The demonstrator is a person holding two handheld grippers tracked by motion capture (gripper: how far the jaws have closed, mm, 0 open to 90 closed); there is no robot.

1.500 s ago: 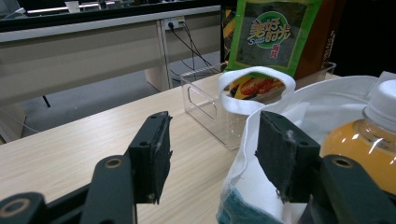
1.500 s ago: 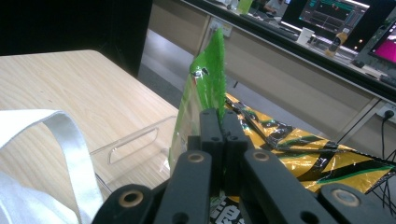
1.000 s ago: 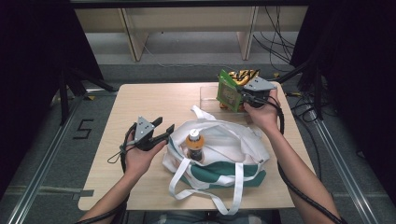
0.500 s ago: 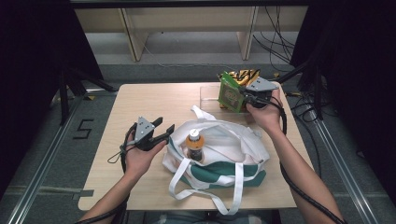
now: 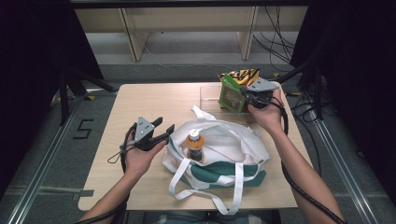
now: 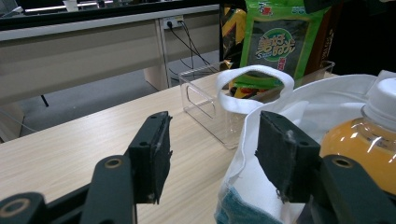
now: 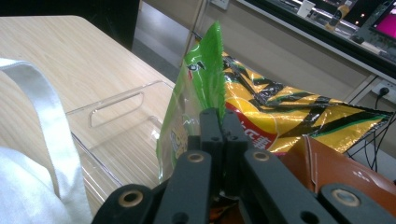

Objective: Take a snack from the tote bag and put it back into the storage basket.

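Light wood table (image 5: 140,100), grey floor (image 5: 187,51), left tool (image 5: 161,132) apart, right tool (image 5: 246,95) clamped on green packet (image 5: 229,94)

- We are in what looks like a lab or office room set up for recording.
- We work at a small light wooden table (image 5: 154,100) ringed by dark curtains (image 5: 28,42).
- Long pale desks (image 6: 79,51) run behind, with wall sockets (image 6: 173,22) and loose cables (image 5: 280,44).
- Metal rails (image 5: 42,154) and a taped number five (image 5: 82,129) mark the grey floor.
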